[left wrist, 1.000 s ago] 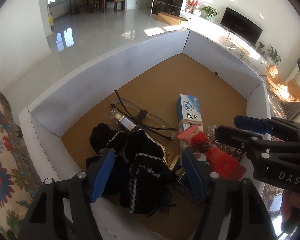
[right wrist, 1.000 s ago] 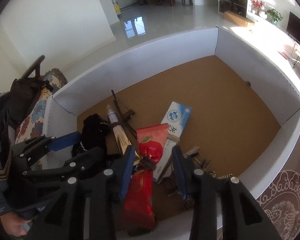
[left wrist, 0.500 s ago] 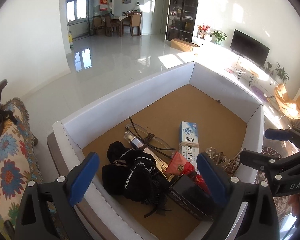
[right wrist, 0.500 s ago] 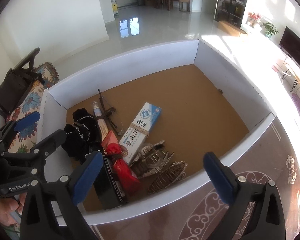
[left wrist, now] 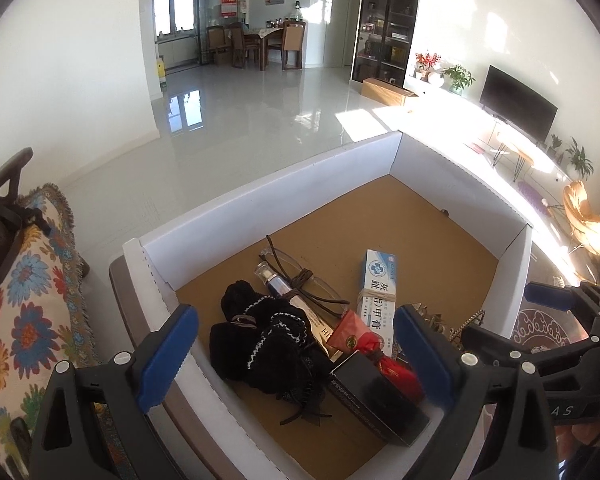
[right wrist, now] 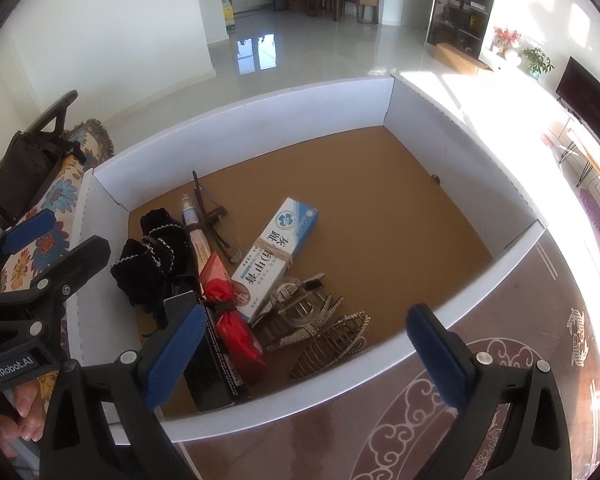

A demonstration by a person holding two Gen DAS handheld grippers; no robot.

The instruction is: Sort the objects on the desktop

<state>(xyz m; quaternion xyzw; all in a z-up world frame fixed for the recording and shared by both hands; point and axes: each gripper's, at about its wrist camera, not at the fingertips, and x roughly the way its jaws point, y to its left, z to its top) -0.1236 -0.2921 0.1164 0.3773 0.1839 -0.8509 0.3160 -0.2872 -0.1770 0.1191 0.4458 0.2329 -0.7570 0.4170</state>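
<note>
A white-walled box (left wrist: 284,196) (right wrist: 236,128) with a brown floor holds the sorted things in its near left corner. There lie black socks (left wrist: 268,348) (right wrist: 148,260), a red packet (left wrist: 364,344) (right wrist: 236,328), a white-blue toothpaste box (left wrist: 378,292) (right wrist: 276,248), glasses (left wrist: 300,276) (right wrist: 212,216), a tube (left wrist: 280,284) (right wrist: 194,228), a black box (left wrist: 376,396) (right wrist: 214,376) and rhinestone hair clips (right wrist: 316,328). My left gripper (left wrist: 296,356) hangs open above the socks and packet, empty. My right gripper (right wrist: 304,356) is open above the box's near wall, holding nothing.
A floral cushion (left wrist: 24,304) and a dark bag (right wrist: 20,172) lie left of the box. A patterned brown tabletop (right wrist: 460,400) runs under its near edge. The far right of the box floor (right wrist: 400,208) is bare. A hand (right wrist: 20,412) grips the left tool.
Both grippers opened wide, letting go of the socks and the red packet, and drew up and back from the box. The items now lie in its corner.
</note>
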